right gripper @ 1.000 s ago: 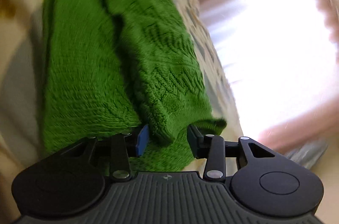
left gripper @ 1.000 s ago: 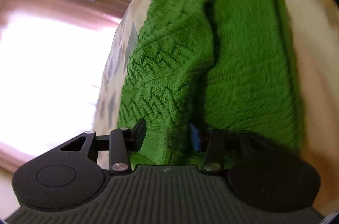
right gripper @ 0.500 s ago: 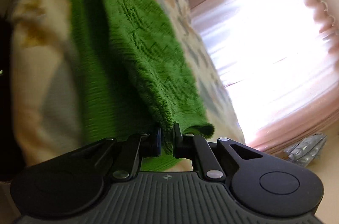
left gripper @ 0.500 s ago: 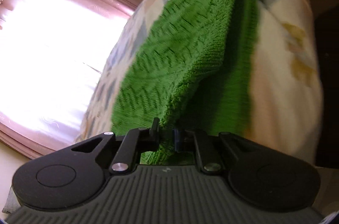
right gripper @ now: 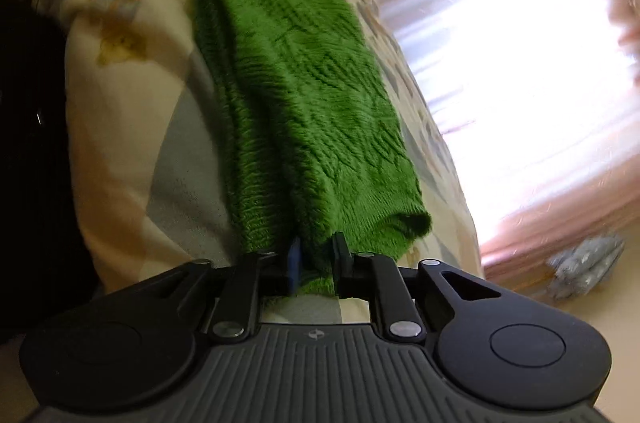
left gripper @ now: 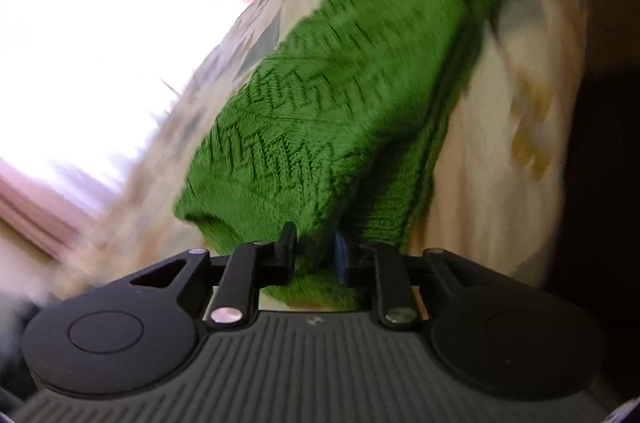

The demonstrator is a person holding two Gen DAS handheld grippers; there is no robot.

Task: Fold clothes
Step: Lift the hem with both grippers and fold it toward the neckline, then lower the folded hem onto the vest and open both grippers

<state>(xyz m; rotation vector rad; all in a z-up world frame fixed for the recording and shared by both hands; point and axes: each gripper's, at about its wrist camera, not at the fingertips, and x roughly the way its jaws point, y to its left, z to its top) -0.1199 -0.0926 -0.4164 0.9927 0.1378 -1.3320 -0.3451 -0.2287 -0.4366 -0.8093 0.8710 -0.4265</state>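
A green knitted sweater (left gripper: 320,127) lies folded lengthwise on a cream patterned bedspread (left gripper: 500,151). My left gripper (left gripper: 314,249) has its jaws slightly apart around the near end of the fold, with fabric between them. In the right wrist view the same sweater (right gripper: 304,95) stretches away across the bedspread (right gripper: 132,111). My right gripper (right gripper: 316,257) also has its jaws slightly apart around the other end of the fold, fabric between them. Both views are motion-blurred.
A bright window with pink curtains (left gripper: 80,55) fills the far side, and it also shows in the right wrist view (right gripper: 520,71). A grey bundle (right gripper: 584,267) lies by the curtain. A dark area (right gripper: 28,143) borders the bed's near edge.
Both grippers were wide open a second ago, closed tight on the sweater's fold half a second ago, and now stand slightly parted. The lifted fold has come down lower onto the bed.
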